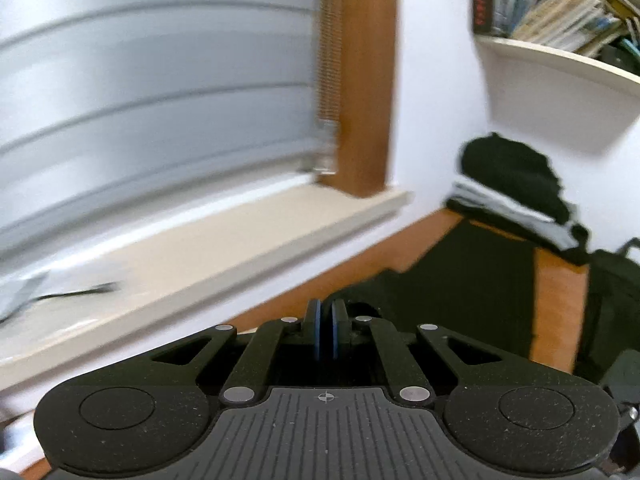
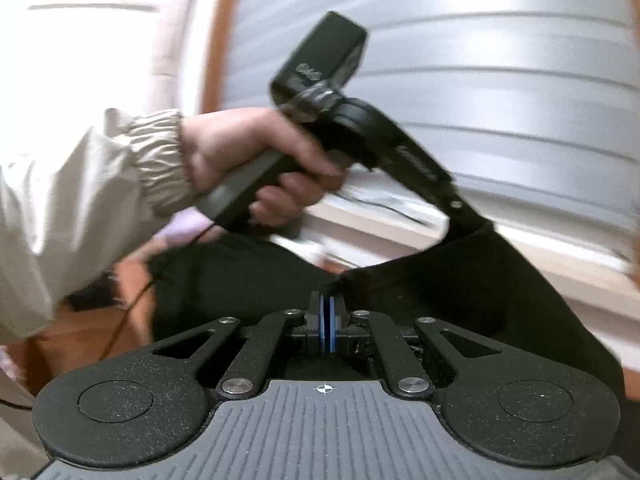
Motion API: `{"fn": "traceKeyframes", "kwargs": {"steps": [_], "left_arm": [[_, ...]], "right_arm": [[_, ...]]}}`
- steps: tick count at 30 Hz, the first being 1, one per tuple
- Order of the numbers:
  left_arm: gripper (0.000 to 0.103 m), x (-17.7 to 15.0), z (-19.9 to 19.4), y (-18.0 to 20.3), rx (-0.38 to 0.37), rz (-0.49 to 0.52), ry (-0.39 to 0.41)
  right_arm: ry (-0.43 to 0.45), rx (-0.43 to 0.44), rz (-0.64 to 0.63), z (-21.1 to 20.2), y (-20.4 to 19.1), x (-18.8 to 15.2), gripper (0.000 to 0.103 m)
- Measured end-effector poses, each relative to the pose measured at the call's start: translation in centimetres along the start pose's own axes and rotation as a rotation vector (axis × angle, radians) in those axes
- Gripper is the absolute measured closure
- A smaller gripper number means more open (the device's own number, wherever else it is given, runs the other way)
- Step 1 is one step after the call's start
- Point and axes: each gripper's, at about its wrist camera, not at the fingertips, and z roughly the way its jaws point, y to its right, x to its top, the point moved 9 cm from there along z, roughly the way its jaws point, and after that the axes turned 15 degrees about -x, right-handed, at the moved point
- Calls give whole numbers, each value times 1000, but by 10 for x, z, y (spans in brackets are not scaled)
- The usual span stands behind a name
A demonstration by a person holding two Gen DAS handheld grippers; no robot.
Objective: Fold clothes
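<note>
- Hanging between my two tools, the black garment (image 2: 460, 280) is dark and limp, stretched in a sagging line above the wooden table (image 1: 556, 300);
- my right gripper (image 2: 327, 312) is pinched on its near edge; my left gripper (image 2: 464, 216), farther off, clamps another edge;
- motion blur smears the window shutter (image 1: 160, 100); the garment's kind I cannot tell.

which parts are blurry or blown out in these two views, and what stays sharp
Left wrist view: the shutter slats and sill are streaked by motion blur and the books are soft, while the left gripper stays sharp. Right wrist view: the hand and sleeve are smeared, the top-left corner is blown out white, and the right gripper is crisp against the black garment.
</note>
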Motion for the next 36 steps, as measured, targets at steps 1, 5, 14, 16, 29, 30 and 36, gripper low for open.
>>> {"fn": "traceKeyframes", "kwargs": {"steps": [1,5,14,16,29,30,36], "left_arm": [[98,-4,-19,-8,29,-1,0],[98,-19,-94,-43,114,-24,6],[98,-64,-191,-118,252,-133,41],[98,-77,-201,-135,272,-167,52],[36,-160,-217,-198,506,-310,-10],[36,-159,-213,-195,497,-308,-12],[34,-169,-175,-175,422,-275,-46]], "right_arm": [[10,44,2,8,-17,9,99],[55,173,-1,36,-82,41,99],[74,324,-13,99,-191,86,99],[62,323,-4,112,-204,88,99],[-76,181,-62,138,-164,43,55],[-84,156,-70,136,-150,40,54],[-165,-6,-69,109,-52,13,54]]}}
